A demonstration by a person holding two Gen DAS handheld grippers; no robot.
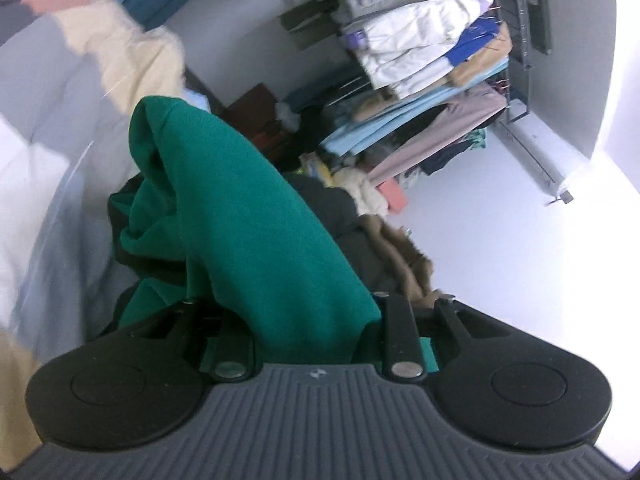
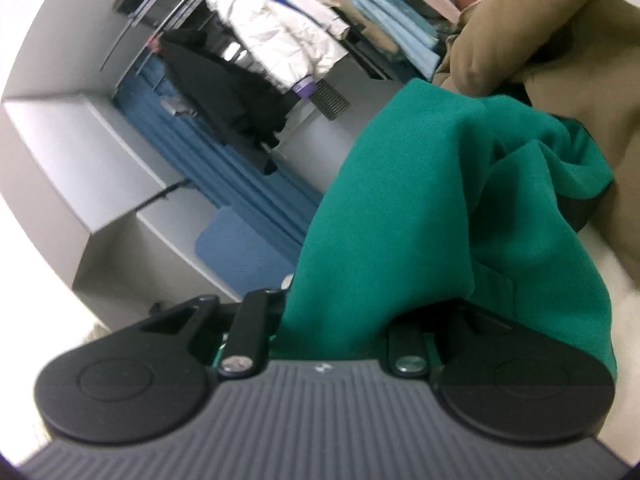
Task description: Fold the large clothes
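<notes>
Behind both grippers, hung on a rail, a crowded row of clothes point(image 1: 424, 52): white puffer jacket point(image 2: 280, 40), black coat point(image 2: 224, 80), pale blue and beige pieces, with blue curtain folds point(image 2: 240, 176) below in the right wrist view. Nearer, bunched and raised between the two views, green garment point(image 1: 248, 216), dark lining showing at its edges, draped over a tan coat point(image 2: 560, 40) on the right and over dark fur-trimmed clothing point(image 1: 400, 256) on the left. Clamped on a fold of the green garment, left gripper point(image 1: 316, 332), cloth filling the gap between its fingers. Likewise closed on the green cloth, right gripper point(image 2: 332, 336), fabric spilling over its right finger
</notes>
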